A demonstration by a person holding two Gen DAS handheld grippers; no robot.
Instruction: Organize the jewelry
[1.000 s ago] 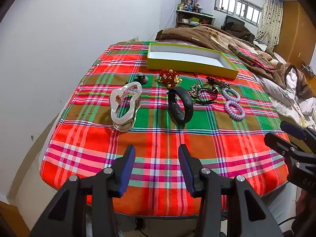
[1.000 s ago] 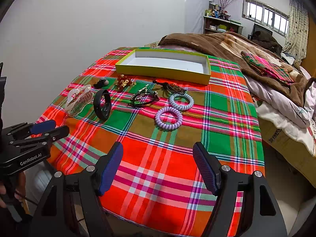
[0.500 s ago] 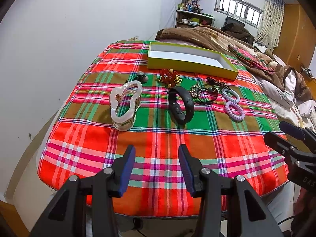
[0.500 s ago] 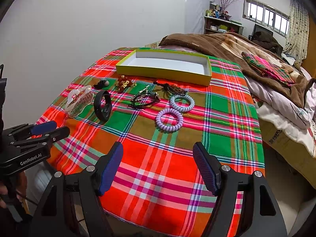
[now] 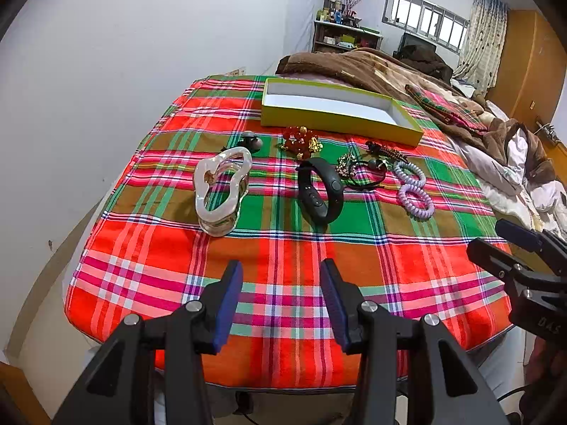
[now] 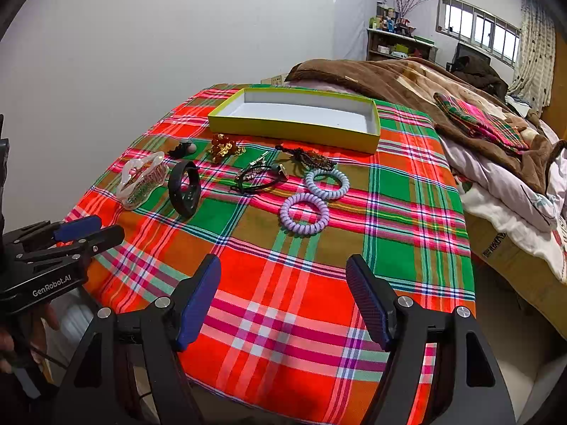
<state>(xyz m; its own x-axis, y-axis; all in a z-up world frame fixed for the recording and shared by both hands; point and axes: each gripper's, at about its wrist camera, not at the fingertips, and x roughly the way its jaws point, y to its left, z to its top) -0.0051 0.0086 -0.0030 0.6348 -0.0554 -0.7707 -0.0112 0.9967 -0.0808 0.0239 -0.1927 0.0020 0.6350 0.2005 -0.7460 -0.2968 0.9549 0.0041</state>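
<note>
An empty yellow-green tray [image 5: 340,120] [image 6: 294,131] lies at the far end of a plaid-covered table. In front of it lie a clear hair claw [image 5: 221,191] [image 6: 141,179], a black wristband [image 5: 320,191] [image 6: 184,188], a red-gold bead piece [image 5: 301,138] [image 6: 223,147], a black cord bracelet [image 5: 365,175] [image 6: 258,177], a dark beaded piece [image 6: 312,159] and two lilac coil hair ties [image 5: 414,191] [image 6: 304,212]. My left gripper [image 5: 280,295] is open and empty above the near edge. My right gripper [image 6: 283,297] is open wider, empty, also near the edge.
A small black-and-grey object [image 5: 250,141] lies beside the hair claw. A white wall runs along the table's left side. A bed with a brown blanket [image 6: 425,81] stands to the right. The right gripper's body shows in the left wrist view [image 5: 524,262].
Both grippers have drifted very slightly; the table items sit a touch lower in view. Nothing was grasped or moved.
</note>
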